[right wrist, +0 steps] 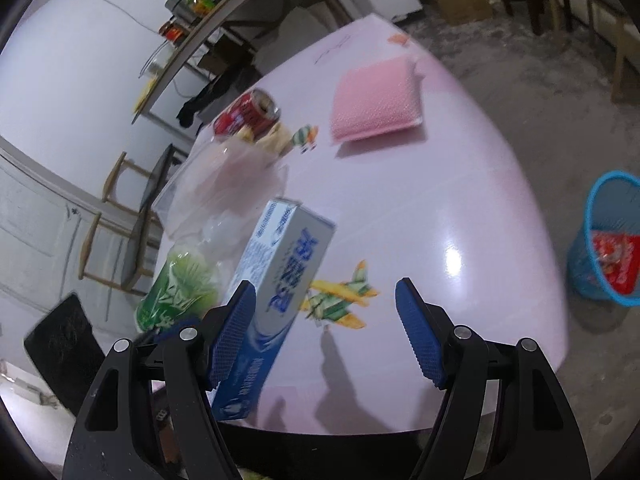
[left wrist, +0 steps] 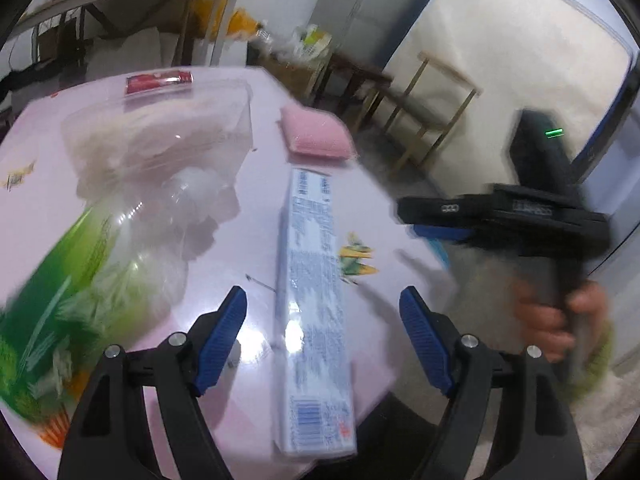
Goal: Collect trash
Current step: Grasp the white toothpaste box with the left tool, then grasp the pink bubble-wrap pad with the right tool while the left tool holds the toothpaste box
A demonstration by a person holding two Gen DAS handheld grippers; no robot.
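Both of your grippers stand with jaws wide apart and nothing between the pads.

The item nearest to hand is the toothpaste box [left wrist: 316,312], lying flat on the pink tabletop [left wrist: 260,128]. One end overhangs the near edge of the tabletop; the other points toward the far edge, where the pink bubble mailer [left wrist: 316,134] lies by the far right corner. The long axis of the box runs almost straight away from your left gripper [left wrist: 322,332] and passes between its fingers, slightly toward the left of the gap. The fingers flank the long sides, so a squeeze would bear across the narrow width. Whether the pads are low enough to reach the box cannot be told from this view.

Your right gripper [right wrist: 324,332] is offset: in its own view the box [right wrist: 276,292] sits against or behind its left finger, not in the gap. The left hand is judged better placed.

Other trash lies toward the left edge of the tabletop: a green-labelled plastic bottle [left wrist: 80,280], a clear plastic container [left wrist: 160,132] and a red drink can [right wrist: 248,114].

The blue waste basket [right wrist: 608,240] stands on the floor beyond the right edge of the tabletop.
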